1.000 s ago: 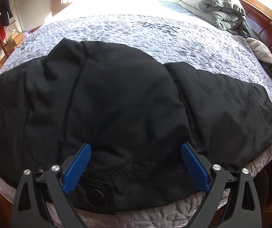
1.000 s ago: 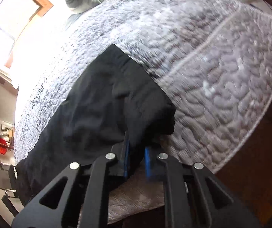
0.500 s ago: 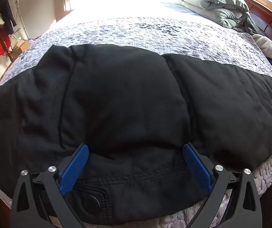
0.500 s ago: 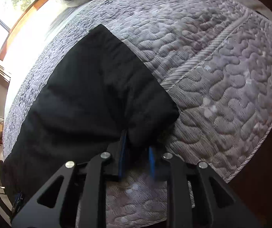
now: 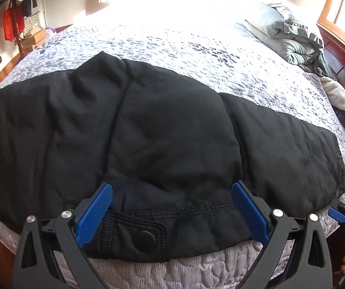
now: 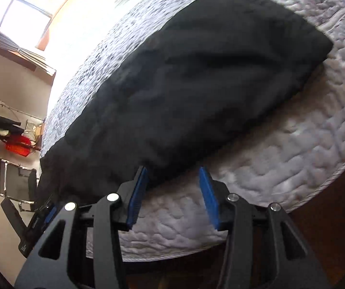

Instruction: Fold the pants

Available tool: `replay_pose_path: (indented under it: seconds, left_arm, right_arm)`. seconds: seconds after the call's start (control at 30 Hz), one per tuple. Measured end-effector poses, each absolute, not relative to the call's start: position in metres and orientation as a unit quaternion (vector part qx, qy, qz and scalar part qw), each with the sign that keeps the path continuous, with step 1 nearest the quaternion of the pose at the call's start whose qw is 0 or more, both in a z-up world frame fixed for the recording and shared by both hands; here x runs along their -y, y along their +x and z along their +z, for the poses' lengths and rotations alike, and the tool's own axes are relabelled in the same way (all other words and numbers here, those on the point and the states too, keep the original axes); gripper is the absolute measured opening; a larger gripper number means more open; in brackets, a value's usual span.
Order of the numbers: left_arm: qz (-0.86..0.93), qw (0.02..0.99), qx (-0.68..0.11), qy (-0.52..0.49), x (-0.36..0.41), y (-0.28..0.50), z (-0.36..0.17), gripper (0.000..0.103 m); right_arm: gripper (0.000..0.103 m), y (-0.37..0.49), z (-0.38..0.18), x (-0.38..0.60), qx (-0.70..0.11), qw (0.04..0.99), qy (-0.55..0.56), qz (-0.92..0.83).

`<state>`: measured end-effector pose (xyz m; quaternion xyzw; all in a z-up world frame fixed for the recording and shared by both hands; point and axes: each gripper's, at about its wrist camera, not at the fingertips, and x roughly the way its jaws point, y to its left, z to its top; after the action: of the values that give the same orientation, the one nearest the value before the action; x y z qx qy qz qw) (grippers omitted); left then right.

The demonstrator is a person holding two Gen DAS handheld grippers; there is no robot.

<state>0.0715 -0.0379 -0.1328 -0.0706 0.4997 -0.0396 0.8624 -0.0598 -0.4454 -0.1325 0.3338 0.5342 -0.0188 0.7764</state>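
Note:
The black pants (image 5: pixel 162 139) lie across the grey quilted bed (image 5: pixel 196 48), waistband and button (image 5: pixel 145 237) at the near edge, one leg folded over the middle. My left gripper (image 5: pixel 172 197) is open, its blue pads just above the waistband, holding nothing. In the right wrist view the pants (image 6: pixel 196 84) lie flat, the leg end at the upper right. My right gripper (image 6: pixel 173 180) is open and empty at the near edge of the leg. It also shows at the far right of the left wrist view (image 5: pixel 341 216).
A bundled grey-green duvet (image 5: pixel 288 38) lies at the head of the bed by the wooden headboard (image 5: pixel 341 55). A red bag (image 5: pixel 13 21) and a chair (image 6: pixel 16 180) stand beside the bed. The bed's edge (image 6: pixel 293 204) drops to a dark floor.
My right gripper has opened and let go of the pant leg, drawing back along its edge. The leg now lies flat. My left gripper stays open over the waistband.

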Motion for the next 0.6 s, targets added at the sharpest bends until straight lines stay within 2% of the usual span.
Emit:
replay_pose_path:
  seconds: [0.2,0.23,0.3,0.33,0.37,0.4,0.53,0.6]
  left_arm:
    - [-0.039,0.864,-0.497,-0.062,0.029,0.064,-0.128,0.099]
    - [-0.036,0.863,-0.5,-0.063,0.025,0.063,-0.129,0.099]
    - [-0.027,0.86,-0.506,-0.067,0.018,0.064,-0.135,0.099]
    - [-0.025,0.858,-0.508,-0.072,0.014,0.065,-0.138,0.099]
    - [-0.027,0.857,-0.509,-0.077,0.012,0.066,-0.141,0.099]
    - [-0.029,0.856,-0.51,-0.079,0.011,0.066,-0.143,0.099]
    - [-0.022,0.856,-0.514,-0.055,0.018,0.068,-0.148,0.099]
    - [-0.024,0.857,-0.512,-0.047,0.02,0.066,-0.147,0.099]
  right_arm:
    - [0.048,-0.044,-0.158,0.409,-0.554,0.747,0.367,0.002]
    - [0.043,-0.039,-0.158,0.406,-0.552,0.75,0.365,0.004]
    - [0.022,-0.034,-0.159,0.407,-0.544,0.751,0.374,0.007]
    - [0.015,-0.034,-0.158,0.409,-0.538,0.754,0.376,0.007]
    - [0.008,-0.035,-0.154,0.412,-0.529,0.76,0.377,0.013]
    - [0.007,-0.04,-0.154,0.414,-0.527,0.762,0.376,0.017]
    - [0.007,-0.038,-0.157,0.403,-0.552,0.767,0.326,-0.004]
    - [0.016,-0.033,-0.149,0.391,-0.562,0.782,0.27,-0.006]
